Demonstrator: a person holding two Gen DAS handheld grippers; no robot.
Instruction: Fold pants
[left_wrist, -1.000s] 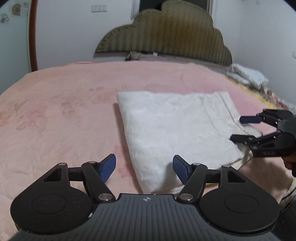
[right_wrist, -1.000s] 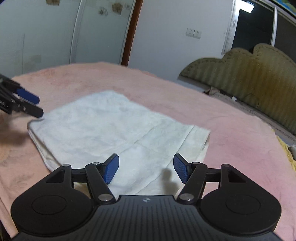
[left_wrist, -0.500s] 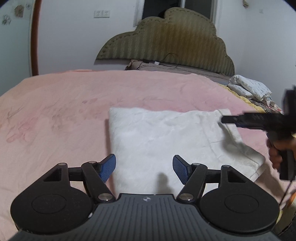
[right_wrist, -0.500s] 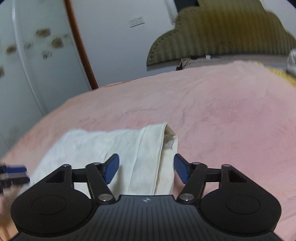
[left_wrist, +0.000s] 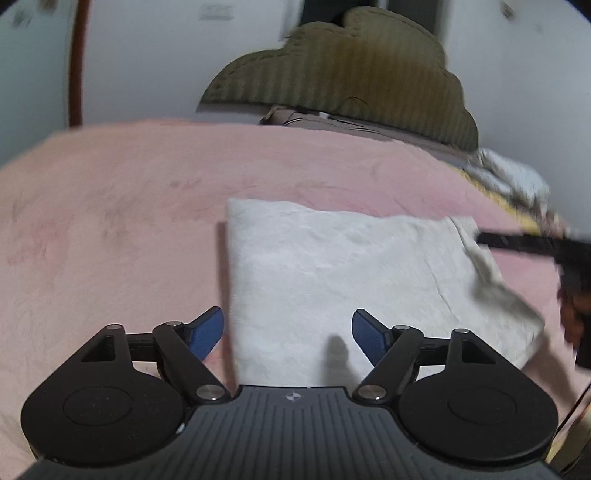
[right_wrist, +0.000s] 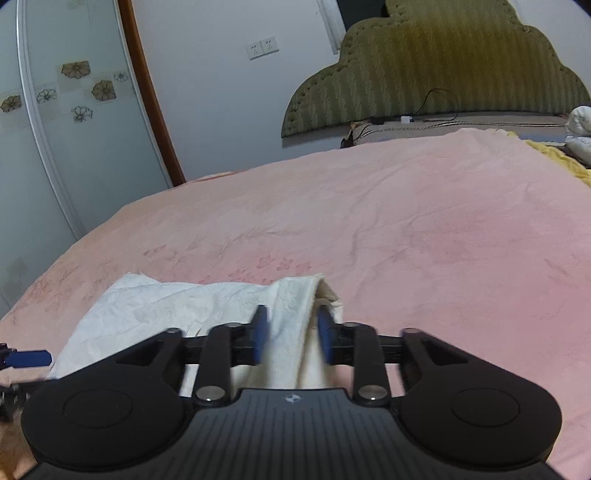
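Change since earlier: right gripper (right_wrist: 290, 334) is now straddling the pants' (right_wrist: 177, 306) thick folded edge, having rolled over.
Right jaws: partly open, opening, cloth between the pads.
Left gripper (left_wrist: 288, 334): jaws widening, holding nothing, hovering over the near edge.
Pants (left_wrist: 332, 273): lying folded on the pink bed (left_wrist: 110, 221).
Handling: probably soft, light, limp; best taken at the layered edge.
Writing: none legible.

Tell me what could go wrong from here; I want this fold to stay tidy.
1. The right gripper straddles the raised edge of the white pants while its jaws are opening, so the layers may slip free or separate.
2. The left gripper, also opening, holds nothing, so a pull by the right may drag the whole stack across the pink blanket.
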